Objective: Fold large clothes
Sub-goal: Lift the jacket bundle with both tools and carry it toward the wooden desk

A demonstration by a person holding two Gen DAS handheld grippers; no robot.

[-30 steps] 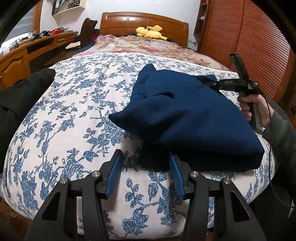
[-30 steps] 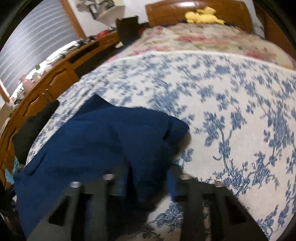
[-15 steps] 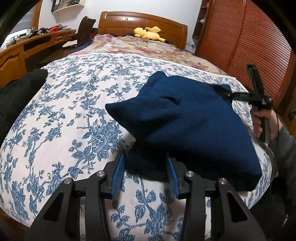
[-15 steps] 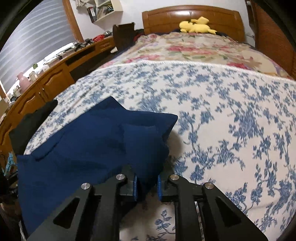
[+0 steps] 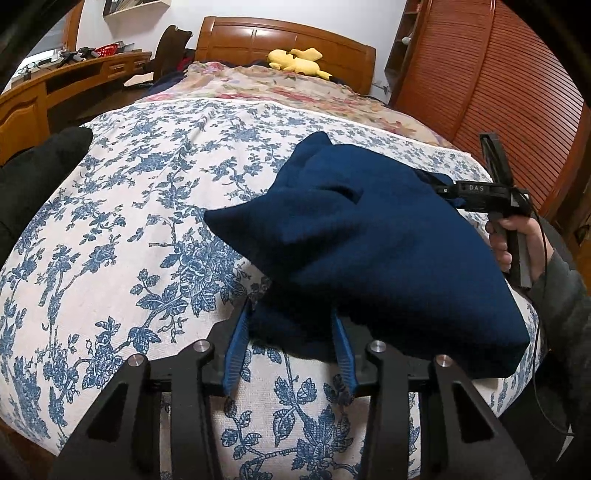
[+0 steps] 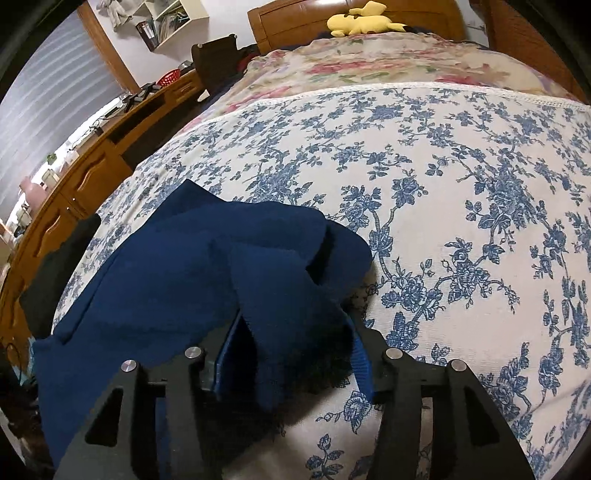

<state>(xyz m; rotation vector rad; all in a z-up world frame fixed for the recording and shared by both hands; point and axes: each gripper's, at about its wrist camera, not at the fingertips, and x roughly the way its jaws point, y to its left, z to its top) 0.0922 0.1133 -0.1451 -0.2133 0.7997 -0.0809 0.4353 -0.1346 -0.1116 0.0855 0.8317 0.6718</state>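
One bed (image 5: 110,229) fills both views, its blue-flowered cover (image 6: 461,192) running back to a pink floral quilt (image 5: 280,88) and a wooden headboard (image 5: 288,40). On the cover lies the navy garment (image 5: 369,243), folded into a thick bundle, near the foot of the bed on my right side. A black cloth (image 5: 33,177) sits at the bed's left edge. A yellow plush toy (image 6: 362,22) rests by the headboard. My left tool (image 5: 291,343) has its blue pads spread, the garment's near edge lying between them. My right tool (image 6: 291,350) also stands spread, a hanging fold of garment draped between its pads; I cannot tell if either pad presses it.
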